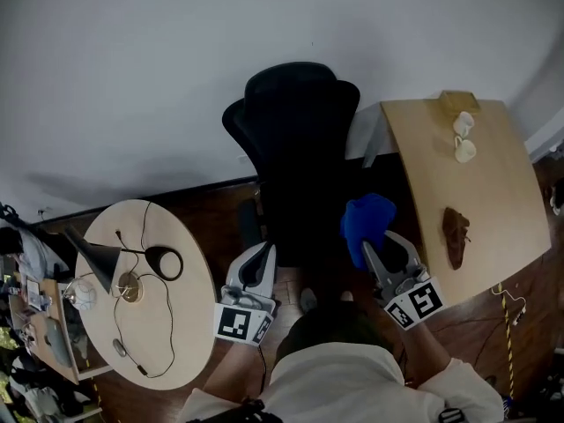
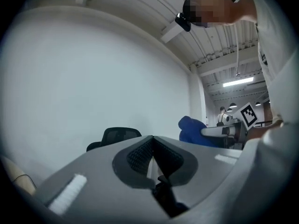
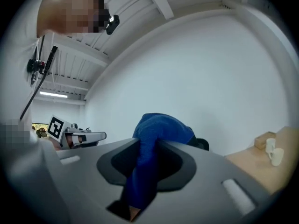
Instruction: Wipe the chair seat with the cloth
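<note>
My right tool [image 1: 383, 252] grips the cloth [image 1: 367, 218] beside the chair seat [image 1: 304, 236], my left tool [image 1: 256, 267] is closed on nothing, and the wiping seems not yet begun.

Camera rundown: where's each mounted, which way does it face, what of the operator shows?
Head view: on the person's head, looking steeply down on the chair, round table and desk; shoulders, left gripper and right gripper at bottom.
Left gripper view: on the left gripper, looking along its shut, empty jaws at the wall; person's torso at right.
Right gripper view: on the right gripper, looking along jaws shut on the cloth; person at upper left.
Shared: each gripper view shows the other gripper; all three show the cloth.
</note>
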`<state>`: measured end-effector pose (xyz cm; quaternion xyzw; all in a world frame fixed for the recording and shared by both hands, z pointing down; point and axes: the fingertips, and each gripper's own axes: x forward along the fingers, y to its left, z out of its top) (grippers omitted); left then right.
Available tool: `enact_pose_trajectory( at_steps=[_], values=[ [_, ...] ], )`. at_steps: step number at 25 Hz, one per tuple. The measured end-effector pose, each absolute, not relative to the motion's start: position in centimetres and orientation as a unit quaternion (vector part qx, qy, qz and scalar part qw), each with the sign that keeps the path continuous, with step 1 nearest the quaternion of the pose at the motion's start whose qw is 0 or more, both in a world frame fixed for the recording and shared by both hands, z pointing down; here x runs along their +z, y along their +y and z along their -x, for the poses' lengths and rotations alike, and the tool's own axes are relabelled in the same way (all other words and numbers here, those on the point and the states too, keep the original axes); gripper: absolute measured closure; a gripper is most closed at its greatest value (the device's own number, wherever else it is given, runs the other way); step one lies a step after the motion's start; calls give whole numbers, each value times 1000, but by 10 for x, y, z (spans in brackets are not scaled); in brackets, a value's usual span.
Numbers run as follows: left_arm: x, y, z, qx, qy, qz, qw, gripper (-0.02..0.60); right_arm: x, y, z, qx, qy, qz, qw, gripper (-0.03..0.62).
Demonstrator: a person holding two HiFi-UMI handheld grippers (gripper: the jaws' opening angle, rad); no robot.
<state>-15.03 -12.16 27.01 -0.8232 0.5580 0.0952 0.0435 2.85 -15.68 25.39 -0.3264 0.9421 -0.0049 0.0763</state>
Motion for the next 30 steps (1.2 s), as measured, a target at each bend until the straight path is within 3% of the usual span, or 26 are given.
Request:
enact_pose_trajectory(
  at_steps=[7,11,13,16,19,25,30],
  values=[
    [408,-268,157,2,577,817,-17,558,407,-334,-5,-105,942,319,19,496],
    [570,-277,173,-154,561,805,-112,558,543,-389,17,-138,938,318,-13,496],
    [624,-276,179,-117,577,802,-100,558,651,-393,24,-180,928,323,-42,496],
    [666,-282,177,-42,591,805,-23,557,812,-407,39,-228,913,326,-92,496],
    [695,-273,181,-33,596,802,-22,557,926,-429,84,-253,903,321,-132,496],
    [737,-247,192,-19,616,787,-38,557,1082,-461,211,-318,883,274,-211,496],
    [765,-234,202,-17,631,774,-53,557,1152,-470,281,-366,859,228,-275,496]
  ],
)
